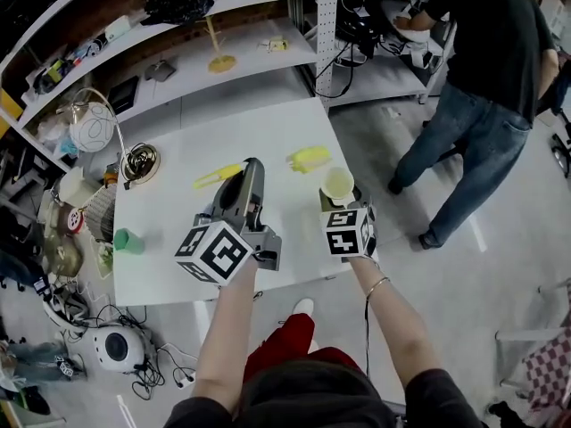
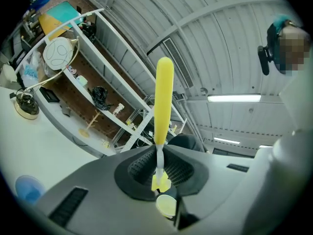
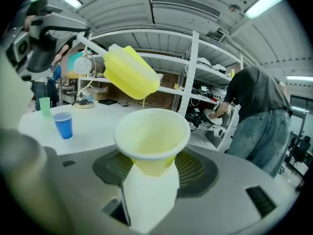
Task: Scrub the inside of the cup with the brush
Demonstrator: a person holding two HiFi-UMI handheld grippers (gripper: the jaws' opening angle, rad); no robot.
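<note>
In the head view, the grey left gripper [image 1: 252, 171] is covering the middle of the yellow long-handled plastic brush [image 1: 219, 176]. The jaws of the right gripper [image 3: 150, 173] are hiding the base of the pale yellow plastic cup [image 3: 152, 140]. The top edge is cutting off the standing person in jeans [image 1: 477, 87].

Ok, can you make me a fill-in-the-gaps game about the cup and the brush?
1. The right gripper holds a yellow ___.
2. The left gripper holds a ___ by its thin white stem.
3. The blue cup and the green cup stand on a ___ table.
Missing words: cup, brush, white.
</note>
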